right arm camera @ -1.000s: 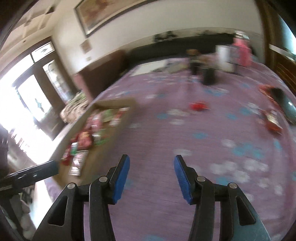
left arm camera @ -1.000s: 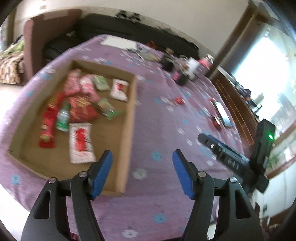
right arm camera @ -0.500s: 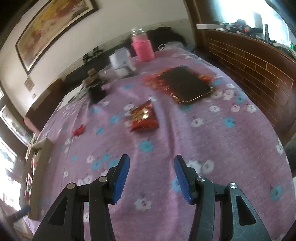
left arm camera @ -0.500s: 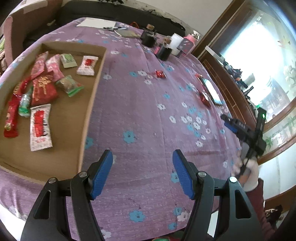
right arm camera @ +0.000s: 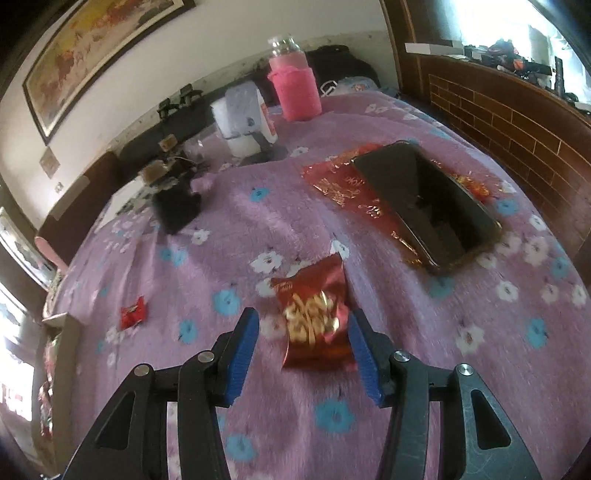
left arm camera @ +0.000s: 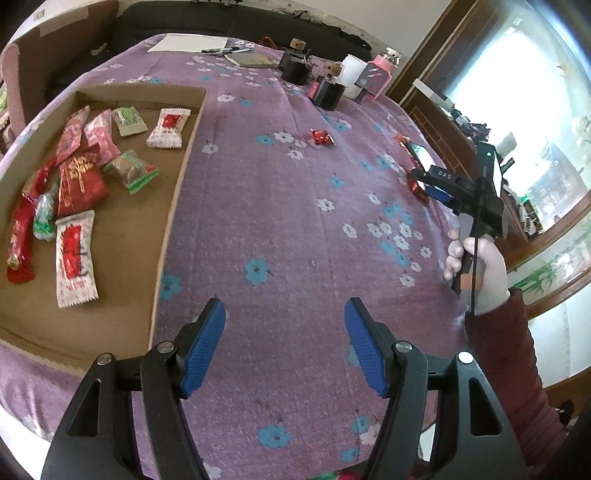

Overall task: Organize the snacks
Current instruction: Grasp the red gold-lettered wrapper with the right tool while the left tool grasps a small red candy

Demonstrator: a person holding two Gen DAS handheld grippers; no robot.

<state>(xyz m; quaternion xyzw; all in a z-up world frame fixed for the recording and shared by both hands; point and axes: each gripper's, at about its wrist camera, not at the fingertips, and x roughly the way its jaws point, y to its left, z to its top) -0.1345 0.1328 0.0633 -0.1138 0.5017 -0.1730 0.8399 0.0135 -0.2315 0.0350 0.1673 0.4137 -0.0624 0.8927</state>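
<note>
Right gripper [right arm camera: 303, 345] now straddles the red snack packet [right arm camera: 314, 317], previously at 12 o'clock ahead; jaws apart, not gripping. Left gripper [left arm camera: 284, 347] open, empty.

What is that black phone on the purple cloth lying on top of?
The black phone lies on a flat red wrapper with gold writing. Its edges stick out on the left and far right; the middle part is covered, so whether it is one wrapper or several cannot be told.

A purple flowered cloth [left arm camera: 295, 229] covers the table. Far: white wall [right arm camera: 229, 48], framed painting [right arm camera: 85, 48], dark sofa [left arm camera: 229, 26]. Right: bright window [left arm camera: 532, 122], wood panelling [right arm camera: 509, 118].
</note>
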